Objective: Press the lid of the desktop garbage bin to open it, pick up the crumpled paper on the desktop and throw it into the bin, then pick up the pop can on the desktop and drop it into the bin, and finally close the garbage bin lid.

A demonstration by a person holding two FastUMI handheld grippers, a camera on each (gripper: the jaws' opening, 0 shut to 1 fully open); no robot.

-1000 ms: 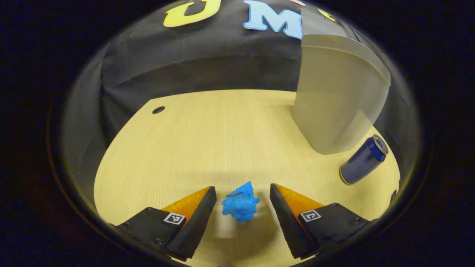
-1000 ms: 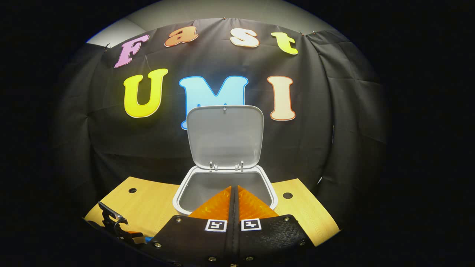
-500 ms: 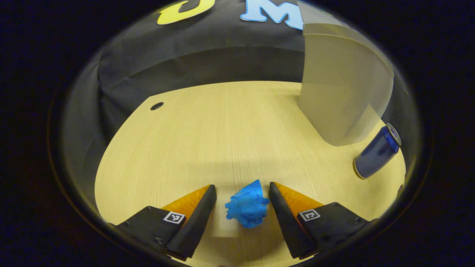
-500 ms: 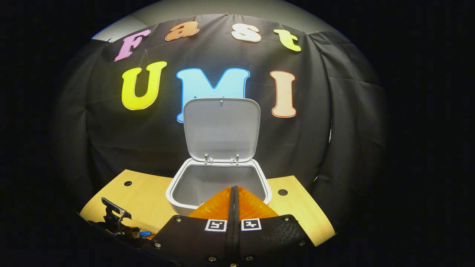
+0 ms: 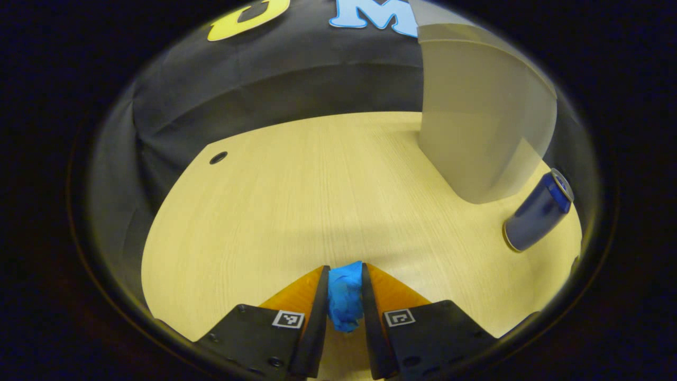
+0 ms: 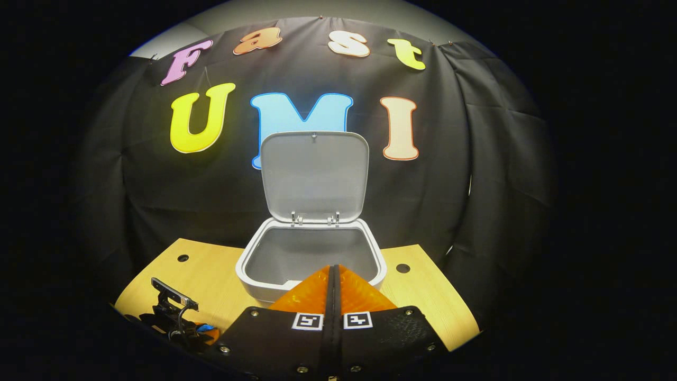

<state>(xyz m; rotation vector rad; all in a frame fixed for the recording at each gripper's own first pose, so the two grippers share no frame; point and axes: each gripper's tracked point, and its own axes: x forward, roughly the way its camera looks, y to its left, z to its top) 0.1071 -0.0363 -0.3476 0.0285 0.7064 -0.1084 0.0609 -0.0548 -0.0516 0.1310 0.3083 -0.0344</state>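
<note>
The left gripper (image 5: 345, 296) pinches the blue paper (image 5: 345, 296) between both fingers, low over the desk (image 5: 296, 201). The right gripper (image 6: 333, 288) hangs pressed together and empty in front of the bin (image 6: 312, 259), whose lid (image 6: 314, 177) stands upright and open. The can (image 5: 537, 211) lies on its side just beside the bin.

The step in hand is likely the lift and carry. It goes best if the paper rises straight off the desk before swinging right, clears the bin's rim, and is let go only above the opening. The can should be passed well clear, since it could roll.

Half a second ago the left fingers stood spread on either side of the paper; now they have closed on it and squeezed it narrower. The right gripper has barely shifted.
</note>
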